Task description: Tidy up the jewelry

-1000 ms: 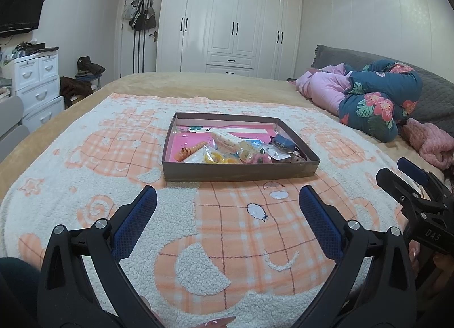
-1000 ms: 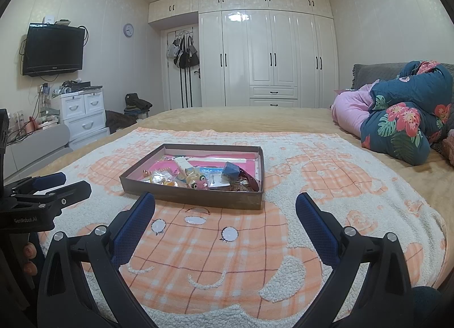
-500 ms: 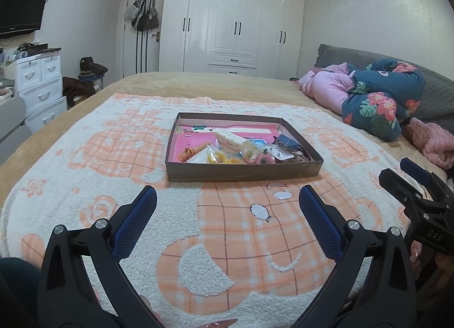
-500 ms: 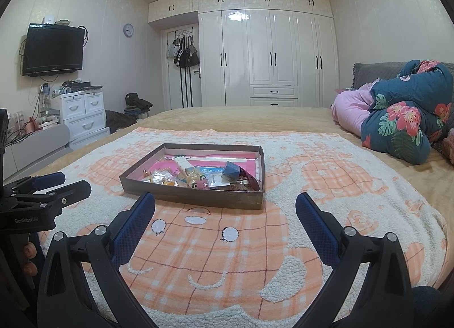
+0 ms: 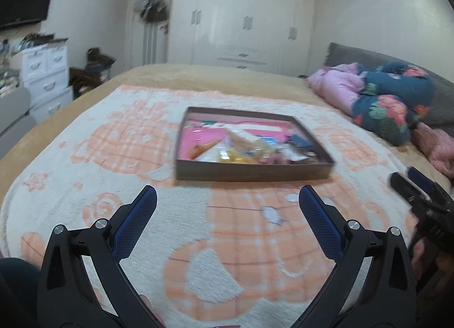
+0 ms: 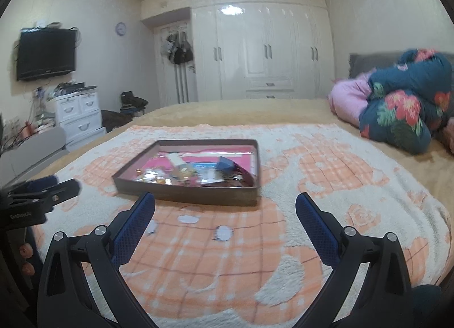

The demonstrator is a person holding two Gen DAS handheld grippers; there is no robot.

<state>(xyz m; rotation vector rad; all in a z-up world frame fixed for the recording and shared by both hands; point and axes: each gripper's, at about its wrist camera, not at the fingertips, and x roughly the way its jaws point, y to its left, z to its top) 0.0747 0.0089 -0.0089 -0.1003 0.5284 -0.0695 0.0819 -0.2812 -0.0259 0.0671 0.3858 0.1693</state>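
Bed (image 6: 241, 109) w/ tan cover fills both views. On it a fleecy white-and-orange blanket (image 5: 142, 157), cartoon print. White wardrobe (image 6: 264, 52) along the far wall; TV (image 6: 45, 54) on the wall at left w/ white drawers (image 6: 79, 115) under it. Bundle of bedding at the head end: dark floral quilt (image 6: 403, 109) and a pink one (image 5: 337, 89) just beside it, touching.

Brown shallow tray (image 5: 252, 172) sits flat on the blanket, mid-bed, ahead of both my claws and well apart from them. Pink lining inside. Jewelry pile (image 5: 249, 149) lies loose in the near half of the tray, small mixed bits: yellow, orange, clear packets; too blurred to name each. A small blue box (image 6: 225, 163) sits toward the tray's right side in the right cam. Long white strip along the far inner side.

My left claw (image 5: 227, 200): spread wide, blue pads (image 5: 136, 223) apart, nothing btwn them, hovering over the blanket short of the tray. My right claw (image 6: 225, 206): same, released, nothing held, tips just short of the tray's near wall in its own view. Each claw shows at the edge of the other's cam. Both frames motion-blurred.
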